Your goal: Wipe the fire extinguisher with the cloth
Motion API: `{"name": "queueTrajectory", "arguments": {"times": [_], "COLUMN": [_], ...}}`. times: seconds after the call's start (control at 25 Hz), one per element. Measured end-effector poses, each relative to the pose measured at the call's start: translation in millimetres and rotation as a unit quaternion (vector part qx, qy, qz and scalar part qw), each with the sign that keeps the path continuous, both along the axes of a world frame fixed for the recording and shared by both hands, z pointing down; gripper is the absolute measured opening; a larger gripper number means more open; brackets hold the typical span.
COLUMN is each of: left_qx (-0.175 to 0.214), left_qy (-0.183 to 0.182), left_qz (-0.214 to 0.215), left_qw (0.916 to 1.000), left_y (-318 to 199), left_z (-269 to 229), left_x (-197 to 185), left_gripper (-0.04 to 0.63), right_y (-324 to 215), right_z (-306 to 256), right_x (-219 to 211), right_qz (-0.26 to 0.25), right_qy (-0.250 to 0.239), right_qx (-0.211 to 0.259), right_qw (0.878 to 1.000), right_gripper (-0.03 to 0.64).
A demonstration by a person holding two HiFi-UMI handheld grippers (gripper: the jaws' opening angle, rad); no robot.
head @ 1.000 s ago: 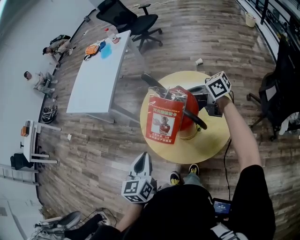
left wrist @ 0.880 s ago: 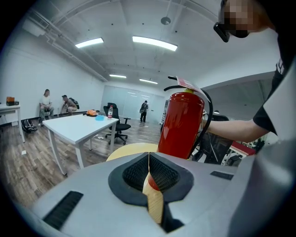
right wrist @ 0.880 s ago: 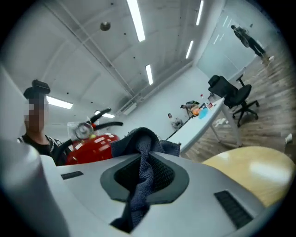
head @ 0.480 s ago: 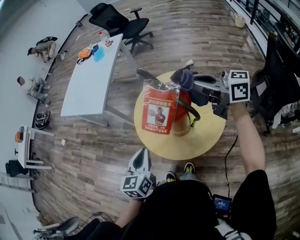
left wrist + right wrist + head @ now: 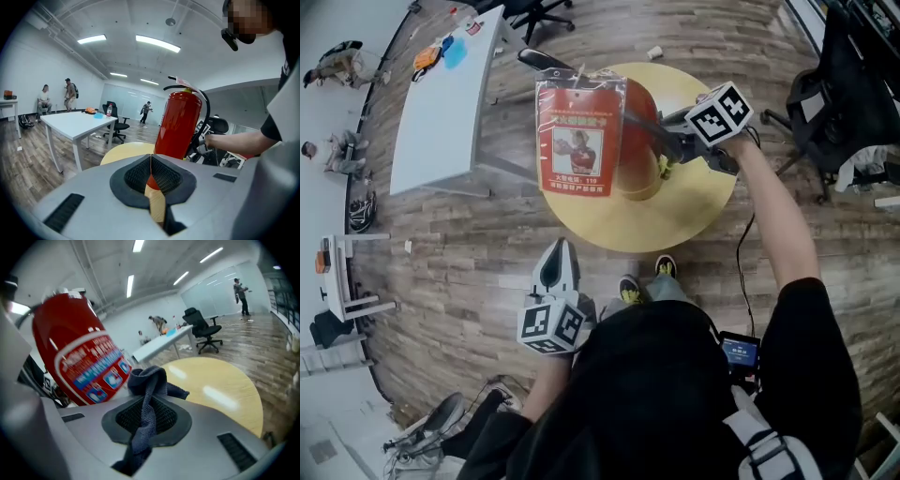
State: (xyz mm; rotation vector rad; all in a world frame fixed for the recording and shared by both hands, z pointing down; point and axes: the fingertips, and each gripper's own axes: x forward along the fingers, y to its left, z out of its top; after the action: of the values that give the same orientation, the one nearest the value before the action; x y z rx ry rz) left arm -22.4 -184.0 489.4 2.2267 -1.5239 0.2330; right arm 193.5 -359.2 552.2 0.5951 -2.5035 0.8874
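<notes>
Fire extinguisher (image 5: 636, 141) stood upright on the round yellow worktop (image 5: 694, 211), toward its 11 o'clock part as we looked down in the head view. A laminated red-and-white tag (image 5: 574, 136) hung at the extinguisher's 9 o'clock side. Our right claw (image 5: 146, 404) was clamped narrow on the dark blue cloth (image 5: 149, 378), whose bunched end stuck out past the tips. It sat just beside the red cylinder at its 3 o'clock side; we could not tell whether cloth and cylinder touched. Our left claw (image 5: 150, 161) had its jaws together with nothing between them. It was off the worktop at about 7 o'clock, pointing toward the extinguisher.
</notes>
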Motion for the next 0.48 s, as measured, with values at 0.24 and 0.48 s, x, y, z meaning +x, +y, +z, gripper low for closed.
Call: {"name": "queueTrajectory", "arguments": {"times": [0.24, 0.48], "left_qx": [-0.009, -0.022], "left_qy": [0.002, -0.004], "left_qz": [-0.04, -0.074], "left_qw": [0.9992, 0.997], "left_y": [11, 19], "left_z": [5, 14], "left_x": [-17, -43], "left_gripper": [0.023, 0.023], "right_y": [-11, -42], "right_z": [71, 44], "right_x": [-15, -60], "right_qz": [-0.106, -0.124], "right_qy": [0.147, 0.042], "right_qx": [-0.075, -0.098], "right_qw": [0.981, 0.987], "right_gripper": [0.044, 0.041]}}
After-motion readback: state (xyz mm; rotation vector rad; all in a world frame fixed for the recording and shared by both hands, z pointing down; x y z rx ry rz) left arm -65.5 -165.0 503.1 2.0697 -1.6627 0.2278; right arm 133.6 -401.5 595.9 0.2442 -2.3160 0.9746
